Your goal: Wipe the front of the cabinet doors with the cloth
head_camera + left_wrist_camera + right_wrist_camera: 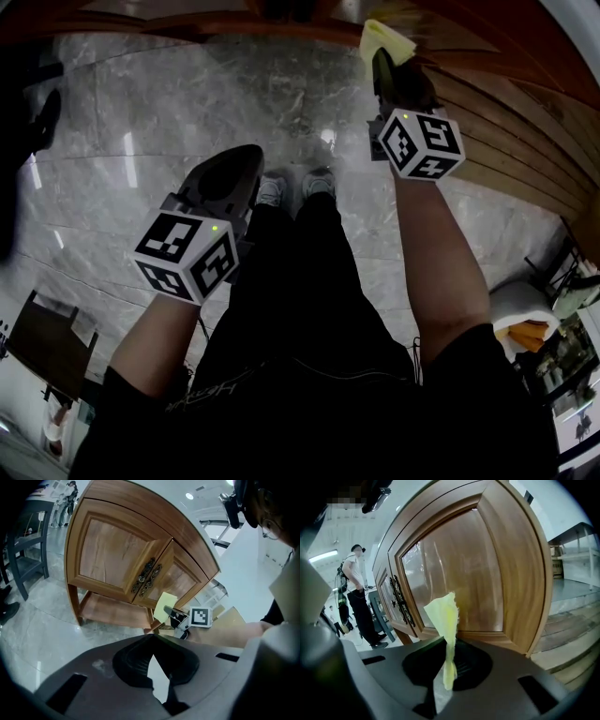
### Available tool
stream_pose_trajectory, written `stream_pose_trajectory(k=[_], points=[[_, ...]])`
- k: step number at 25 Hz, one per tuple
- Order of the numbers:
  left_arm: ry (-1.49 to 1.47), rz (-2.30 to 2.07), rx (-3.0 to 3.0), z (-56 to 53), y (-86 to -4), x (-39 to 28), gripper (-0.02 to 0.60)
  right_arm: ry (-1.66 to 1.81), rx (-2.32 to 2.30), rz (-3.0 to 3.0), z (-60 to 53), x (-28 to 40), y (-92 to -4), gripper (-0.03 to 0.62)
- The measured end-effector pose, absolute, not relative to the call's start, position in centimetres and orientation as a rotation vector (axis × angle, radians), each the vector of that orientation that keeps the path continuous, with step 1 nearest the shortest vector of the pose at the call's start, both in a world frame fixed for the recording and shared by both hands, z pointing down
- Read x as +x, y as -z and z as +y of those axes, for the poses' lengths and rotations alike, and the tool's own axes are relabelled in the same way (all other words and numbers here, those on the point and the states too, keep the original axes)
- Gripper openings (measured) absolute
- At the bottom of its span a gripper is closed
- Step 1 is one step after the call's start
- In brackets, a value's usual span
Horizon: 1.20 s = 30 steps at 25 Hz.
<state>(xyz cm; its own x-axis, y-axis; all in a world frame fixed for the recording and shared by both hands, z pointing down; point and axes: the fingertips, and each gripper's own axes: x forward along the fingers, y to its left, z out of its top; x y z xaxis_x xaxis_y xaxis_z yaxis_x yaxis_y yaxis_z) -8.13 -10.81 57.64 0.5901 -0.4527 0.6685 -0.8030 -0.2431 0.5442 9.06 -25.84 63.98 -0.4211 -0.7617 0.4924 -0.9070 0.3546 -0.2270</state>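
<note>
The right gripper (446, 679) has its jaws clamped on the pale yellow cloth (444, 616); it sits near the brown panelled wooden cabinet door (464, 564) (the right-hand one, low down). The left gripper (161, 691) has its jaws together on nothing, well apart from the cabinet.

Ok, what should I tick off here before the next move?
1. The cloth is pinched in the right tongs: ok.
2. Free end of the cloth stands up in front of the door panel: ok.
3. The cloth is pressed flat against the wood: cannot tell.
4. The left tongs are shut, empty and held back from the cabinet: ok.
5. The cloth is off the metal handles: ok.
</note>
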Motion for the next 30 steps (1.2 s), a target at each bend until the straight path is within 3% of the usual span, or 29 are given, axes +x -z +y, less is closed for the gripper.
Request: stream_pose_trajectory(k=[20,30], points=[[-0.535,-0.888,1.94,-10.5,-58.1,2.3,0.006,-0.824,1.764,-2.162,-23.6,24.0,-64.3,0.041],[-0.512,-0.89,1.966,-10.9,-56.1,5.9,0.006,-1.001,1.68,-2.204,-20.5,25.9,-62.0,0.041]])
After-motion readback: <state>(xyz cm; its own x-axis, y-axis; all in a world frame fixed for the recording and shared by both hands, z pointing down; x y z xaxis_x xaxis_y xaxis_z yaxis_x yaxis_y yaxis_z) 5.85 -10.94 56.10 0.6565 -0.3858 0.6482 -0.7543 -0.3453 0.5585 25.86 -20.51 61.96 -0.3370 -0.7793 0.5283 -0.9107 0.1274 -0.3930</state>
